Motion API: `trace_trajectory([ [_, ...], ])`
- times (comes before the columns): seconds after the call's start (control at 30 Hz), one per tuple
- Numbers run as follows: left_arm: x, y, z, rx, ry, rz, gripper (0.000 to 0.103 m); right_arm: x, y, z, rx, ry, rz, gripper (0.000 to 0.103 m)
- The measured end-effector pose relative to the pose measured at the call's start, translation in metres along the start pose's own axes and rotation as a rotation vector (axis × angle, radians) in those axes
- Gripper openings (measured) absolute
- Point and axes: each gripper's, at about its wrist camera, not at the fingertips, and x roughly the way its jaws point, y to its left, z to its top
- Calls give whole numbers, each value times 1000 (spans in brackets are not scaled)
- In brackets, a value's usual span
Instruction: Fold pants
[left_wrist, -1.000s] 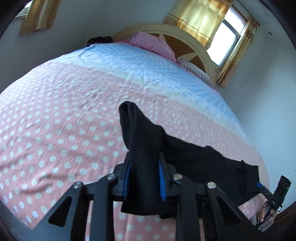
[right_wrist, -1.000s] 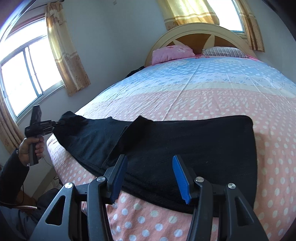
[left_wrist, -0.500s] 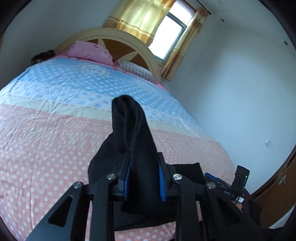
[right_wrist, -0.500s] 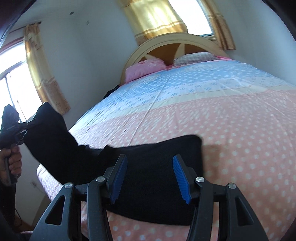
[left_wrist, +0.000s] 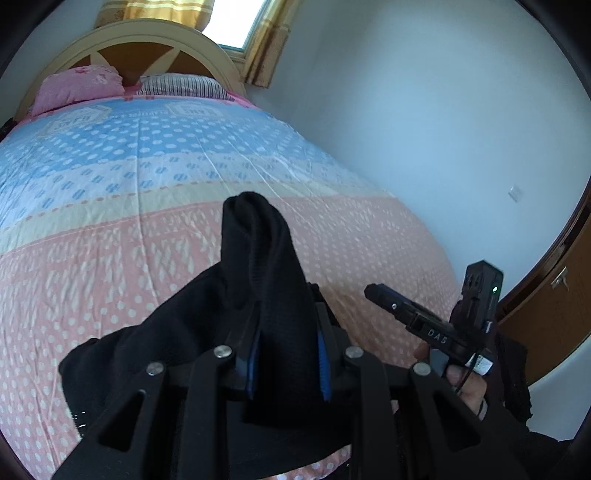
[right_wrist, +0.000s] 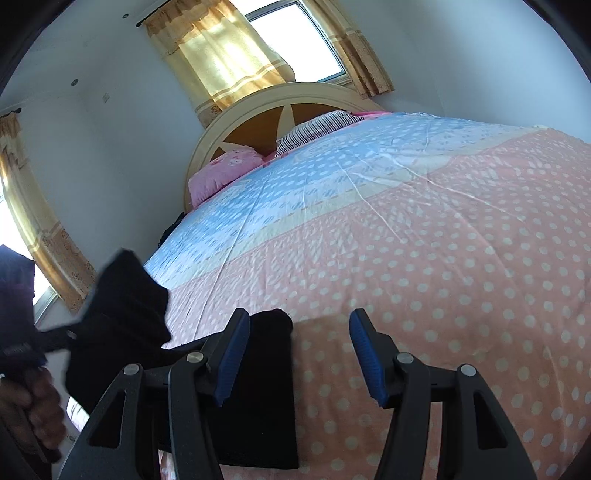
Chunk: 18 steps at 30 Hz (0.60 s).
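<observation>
Left claw (left_wrist: 286, 363) clamps pants (left_wrist: 266, 280); right claw (right_wrist: 295, 354) agape

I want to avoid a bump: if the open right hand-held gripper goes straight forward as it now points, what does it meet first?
Probably the pink dotted bedspread: the right hand-held gripper is open with nothing between its fingers, and the black pants lie mostly left of that line. Depth is unclear.

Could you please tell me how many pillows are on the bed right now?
2. A pink pillow lies at the headboard on the left, and a striped pillow lies beside it on the right. Others may be hidden behind them.
</observation>
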Motion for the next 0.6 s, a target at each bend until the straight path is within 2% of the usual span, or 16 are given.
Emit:
trace_trajectory([
  [0.2, 59, -4, -12, 25, 105, 56, 26, 7, -2, -3, 1, 25, 8, 58],
  [0.27, 71, -9, -11, 45, 97, 93, 26, 9, -4, -4, 5, 33, 10, 58],
  [0.37, 78, -22, -15, 96, 99, 103, 30, 9, -7, -4, 12, 32, 9, 58],
  [0.47, 68, -37, -20, 137, 68, 55, 40, 8, -10, -4, 19, 27, 9, 58],
  [0.53, 52, -45, -24, 165, 37, 32, 55, 7, -10, -4, 18, 24, 4, 58],
  [0.6, 36, -44, -28, 172, -10, 12, 62, 3, -8, -3, 23, 17, 6, 58],
])
